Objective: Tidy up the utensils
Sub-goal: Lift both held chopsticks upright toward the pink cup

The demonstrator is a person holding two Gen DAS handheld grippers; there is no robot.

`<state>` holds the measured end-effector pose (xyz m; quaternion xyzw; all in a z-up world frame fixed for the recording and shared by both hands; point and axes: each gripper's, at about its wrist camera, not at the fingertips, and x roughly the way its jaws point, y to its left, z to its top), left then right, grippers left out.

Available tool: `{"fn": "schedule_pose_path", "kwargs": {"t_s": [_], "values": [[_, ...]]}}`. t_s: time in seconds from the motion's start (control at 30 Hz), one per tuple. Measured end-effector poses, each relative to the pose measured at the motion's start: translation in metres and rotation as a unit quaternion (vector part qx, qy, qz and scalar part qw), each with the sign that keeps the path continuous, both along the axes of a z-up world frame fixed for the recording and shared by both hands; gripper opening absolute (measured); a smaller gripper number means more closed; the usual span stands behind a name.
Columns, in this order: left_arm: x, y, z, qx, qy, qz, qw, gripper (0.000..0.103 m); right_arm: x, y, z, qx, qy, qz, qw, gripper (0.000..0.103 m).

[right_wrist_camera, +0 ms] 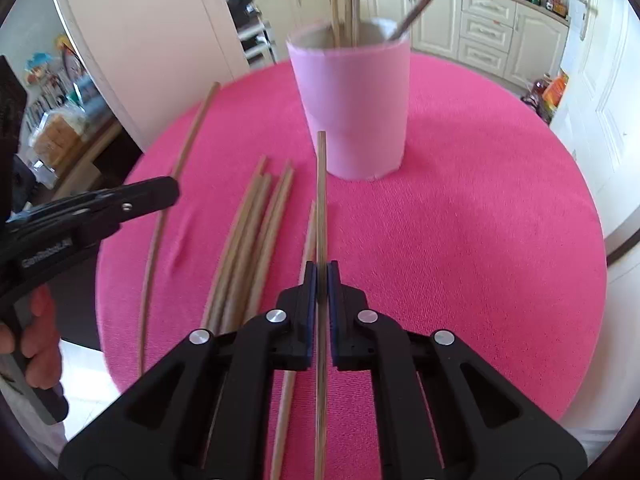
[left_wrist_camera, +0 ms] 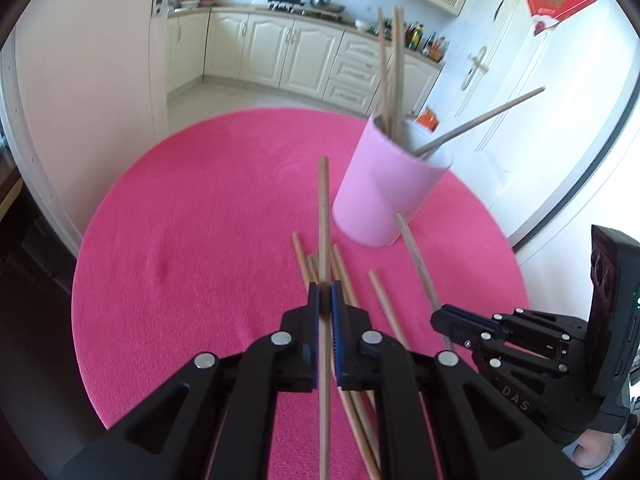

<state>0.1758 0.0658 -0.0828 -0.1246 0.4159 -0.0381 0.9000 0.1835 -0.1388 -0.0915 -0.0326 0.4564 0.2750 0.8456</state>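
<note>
A pink cup [left_wrist_camera: 384, 196] stands upright on the round pink tablecloth [left_wrist_camera: 200, 220] with several wooden chopsticks leaning in it. My left gripper [left_wrist_camera: 325, 292] is shut on one chopstick [left_wrist_camera: 323, 208] that points toward the cup's left side. Loose chopsticks [left_wrist_camera: 344, 268] lie on the cloth under it. At the right, my right gripper [left_wrist_camera: 438, 318] grips another chopstick [left_wrist_camera: 414, 252]. In the right wrist view, the right gripper [right_wrist_camera: 321, 272] is shut on a chopstick [right_wrist_camera: 321, 184] aimed at the cup [right_wrist_camera: 352, 108]. The left gripper [right_wrist_camera: 174, 192] is at the left edge, with a long chopstick [right_wrist_camera: 192, 136] running through it.
A bundle of loose chopsticks [right_wrist_camera: 248, 248] lies left of the right gripper. The table's edge curves close behind the cup. Beyond it are cream kitchen cabinets [left_wrist_camera: 280, 52] and a white door [left_wrist_camera: 520, 100]. A person's hand [right_wrist_camera: 40, 340] holds the left gripper's handle.
</note>
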Motion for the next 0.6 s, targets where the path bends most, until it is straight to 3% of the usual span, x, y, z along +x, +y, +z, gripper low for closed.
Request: {"fn": "schedule_pose_path", "kwargs": {"t_s": [0.3, 0.6], "values": [[-0.002, -0.026, 0.045, -0.005, -0.118, -0.027, 0.9926, 0.006, -0.011, -0.022, 0.045, 0.102, -0.085, -0.007, 0.991, 0.006], [0.008, -0.050, 0.075, -0.017, -0.255, -0.047, 0.9656, 0.006, -0.013, -0.037, 0.088, 0.186, -0.187, -0.034, 0.964, 0.006]]}}
